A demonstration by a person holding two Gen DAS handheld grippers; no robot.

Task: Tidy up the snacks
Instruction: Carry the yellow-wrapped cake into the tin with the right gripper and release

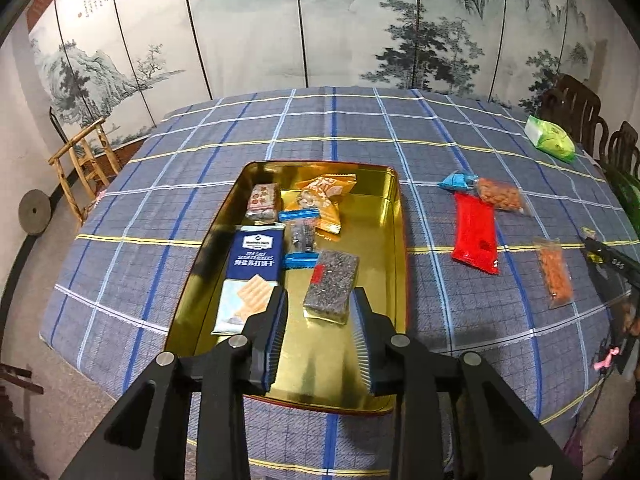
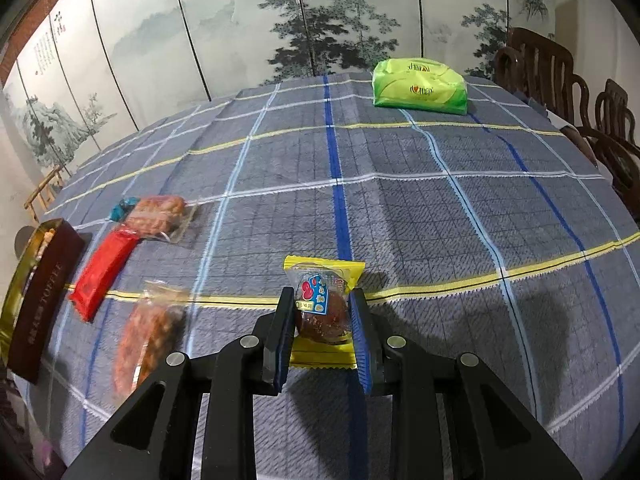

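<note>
- The counter [image 1: 400, 128], under a blue-grey checked cloth, carries everything.
- A gold tin [image 1: 394, 240] lies on it beneath the left claw [image 1: 320, 340].
- To that claw's right lie a red packet [image 1: 476, 232], two clear packs of orange snacks [image 1: 554, 270] and a small blue wrapper [image 1: 456, 181].
- A green pack [image 2: 420, 86] lies well beyond the right claw [image 2: 323, 344].

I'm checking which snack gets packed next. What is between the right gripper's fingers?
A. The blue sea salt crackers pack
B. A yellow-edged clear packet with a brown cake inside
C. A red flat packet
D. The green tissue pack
B: in the right wrist view the right gripper is closed on the yellow-edged packet, pads against its sides, while the red packet and the green tissue pack lie apart on the tablecloth.
</note>
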